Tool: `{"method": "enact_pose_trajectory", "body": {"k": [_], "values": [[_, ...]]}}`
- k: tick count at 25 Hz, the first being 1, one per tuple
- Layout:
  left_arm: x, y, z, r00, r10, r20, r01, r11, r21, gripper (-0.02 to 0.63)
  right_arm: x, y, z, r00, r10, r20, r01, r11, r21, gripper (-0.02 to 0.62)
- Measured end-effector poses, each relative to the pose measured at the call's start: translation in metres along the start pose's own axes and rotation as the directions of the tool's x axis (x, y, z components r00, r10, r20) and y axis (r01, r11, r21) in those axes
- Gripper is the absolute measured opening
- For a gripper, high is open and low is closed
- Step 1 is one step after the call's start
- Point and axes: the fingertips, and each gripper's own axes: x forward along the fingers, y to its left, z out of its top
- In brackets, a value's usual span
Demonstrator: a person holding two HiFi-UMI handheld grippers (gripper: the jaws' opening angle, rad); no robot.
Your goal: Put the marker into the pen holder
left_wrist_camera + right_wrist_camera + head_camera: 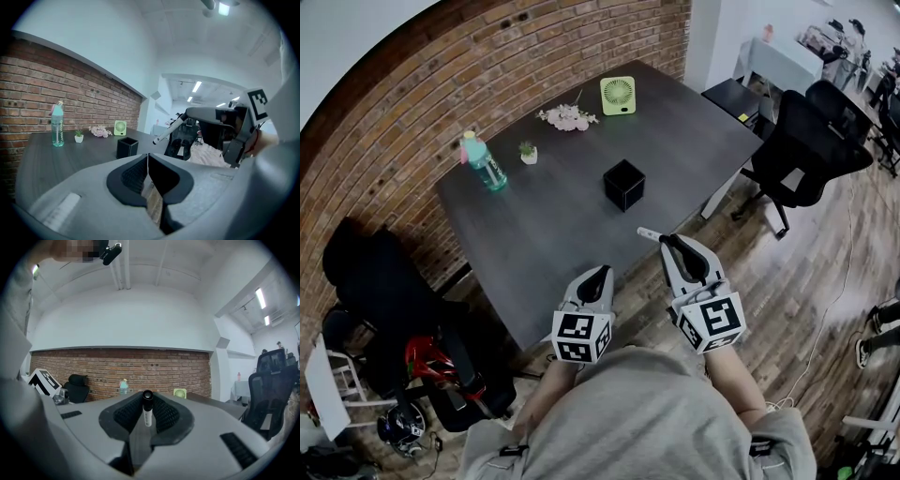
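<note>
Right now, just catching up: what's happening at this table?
A person stands at the near edge of the dark table with a gripper in each hand. The right gripper is clamped on the marker, which sticks out past its jaws. The black pen holder sits farther in on the table, well apart from the marker, so nothing has gone in yet. The left gripper is shut and empty, held beside the right one.

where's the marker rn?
Head view, right side: the marker is clamped in the right gripper, tip poking left, short of the black pen holder.
</note>
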Motion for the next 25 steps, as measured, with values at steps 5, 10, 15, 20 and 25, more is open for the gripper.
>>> {"method": "enact_pose_trajectory", "body": {"k": [5,10,15,20,25], "values": [[0.005,0.011,0.001,1.0,0.013,-0.01,-0.014,1.0,-0.008,0.02,0.011,-0.004,-0.001,1.0,-0.001,-0.011,0.001,1.0,-0.004,0.066],[0.008,0.018,-0.004,0.999,0.028,-0.026,-0.029,0.999,-0.022,0.02,0.026,-0.01,-0.006,1.0,0.004,-0.031,-0.004,1.0,-0.021,0.066],[0.016,0.029,-0.006,0.998,0.053,-0.032,-0.054,0.998,-0.035,0.02,0.048,-0.019,-0.008,0.999,0.023,-0.032,-0.024,0.999,-0.031,0.066],[0.035,0.049,-0.008,0.995,0.093,-0.045,-0.095,0.994,-0.052,0.02,0.079,-0.03,-0.013,0.998,0.051,-0.036,-0.052,0.998,-0.031,0.066],[0.059,0.061,-0.006,0.992,0.11,-0.056,-0.114,0.992,-0.062,0.02,0.113,-0.043,-0.022,0.995,0.08,-0.056,-0.082,0.996,-0.037,0.066]]}}
